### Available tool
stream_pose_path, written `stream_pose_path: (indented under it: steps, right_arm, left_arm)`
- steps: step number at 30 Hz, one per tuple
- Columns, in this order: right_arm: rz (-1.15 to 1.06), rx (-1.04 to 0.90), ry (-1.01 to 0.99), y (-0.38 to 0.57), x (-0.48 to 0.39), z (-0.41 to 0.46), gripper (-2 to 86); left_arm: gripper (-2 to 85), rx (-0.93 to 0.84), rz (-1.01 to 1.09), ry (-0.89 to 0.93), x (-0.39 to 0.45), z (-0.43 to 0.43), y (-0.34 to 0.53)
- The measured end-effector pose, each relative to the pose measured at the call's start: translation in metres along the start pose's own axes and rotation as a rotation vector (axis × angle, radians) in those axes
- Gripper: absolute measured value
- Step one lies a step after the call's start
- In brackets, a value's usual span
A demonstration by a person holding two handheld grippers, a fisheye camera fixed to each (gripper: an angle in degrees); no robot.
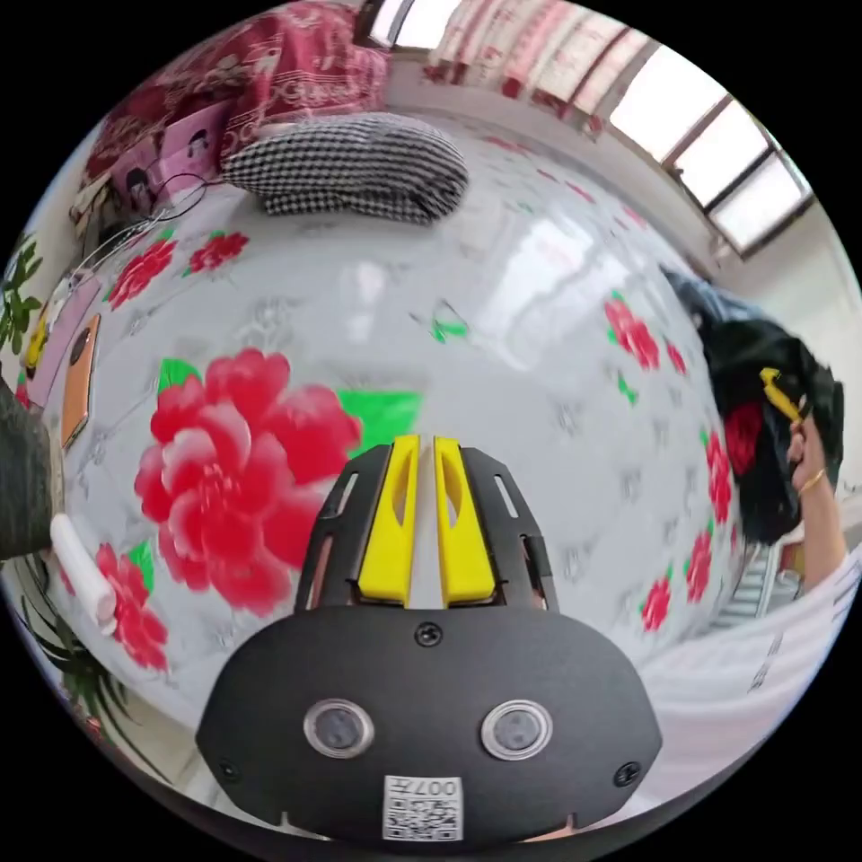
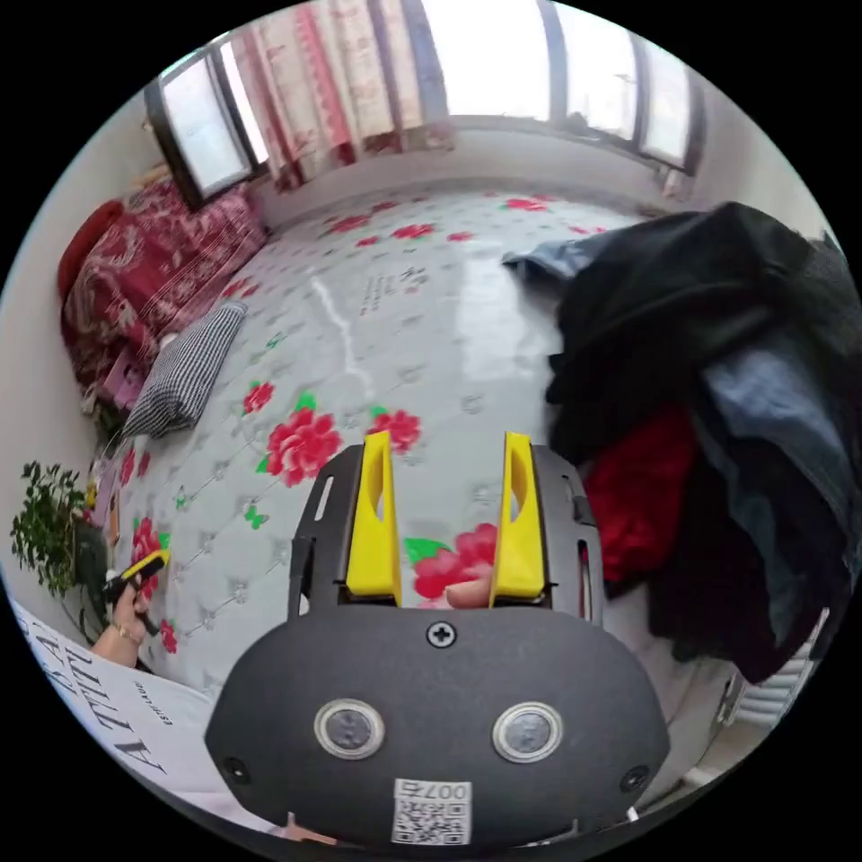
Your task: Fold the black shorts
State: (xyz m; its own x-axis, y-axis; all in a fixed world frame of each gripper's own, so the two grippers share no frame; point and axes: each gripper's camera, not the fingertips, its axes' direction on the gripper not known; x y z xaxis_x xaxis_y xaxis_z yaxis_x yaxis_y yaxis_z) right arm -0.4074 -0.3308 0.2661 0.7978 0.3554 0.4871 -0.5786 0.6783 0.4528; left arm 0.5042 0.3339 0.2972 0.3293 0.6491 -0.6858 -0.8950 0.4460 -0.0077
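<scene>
The black shorts [image 2: 664, 296] are probably the dark garment topping the heap of clothes [image 2: 736, 467] at the edge of the bed, though among the blue and red pieces that cannot be told for sure. Such cloth looks light and limp, so a pinch at the waistband corners would likely serve best. The right gripper [image 2: 446, 521] hangs near the heap with jaws apart and empty; the left gripper [image 1: 427, 521] has its jaws nearly together, holding nothing. The glossy floral sheet [image 1: 503, 296] looks slippery. A checked pillow [image 1: 355, 166] lies toward the windows [image 2: 503, 54].
</scene>
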Motion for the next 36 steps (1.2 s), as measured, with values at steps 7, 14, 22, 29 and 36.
stream_pose_path:
  steps: [7, 14, 22, 29, 36]
  right_arm:
    - [0.097, 0.3, 0.524, -0.002, 0.108, -0.175, 10.6]
    - [0.293, 0.157, 0.269, 0.01, 0.175, -0.169, 1.8]
    - [-0.207, 0.371, -0.235, 0.099, -0.005, -0.237, 0.1]
    - [-0.58, -0.086, -0.875, 0.216, -0.231, -0.169, 2.6]
    - [-0.844, -0.351, -0.698, 0.266, -0.258, -0.158, 7.3]
  left_arm:
    - [-0.8, -0.203, 0.389, -0.112, 0.107, 0.026, 0.069]
    - [-1.0, -0.376, 0.452, -0.11, 0.131, 0.047, 0.069]
    - [-1.0, -0.216, 0.386, 0.053, 0.146, 0.006, 0.118]
    - [-0.7, -0.059, 0.283, 0.132, 0.136, -0.03, 0.125]
    - [0.5, -0.037, -0.045, 0.101, 0.044, -0.054, 0.156]
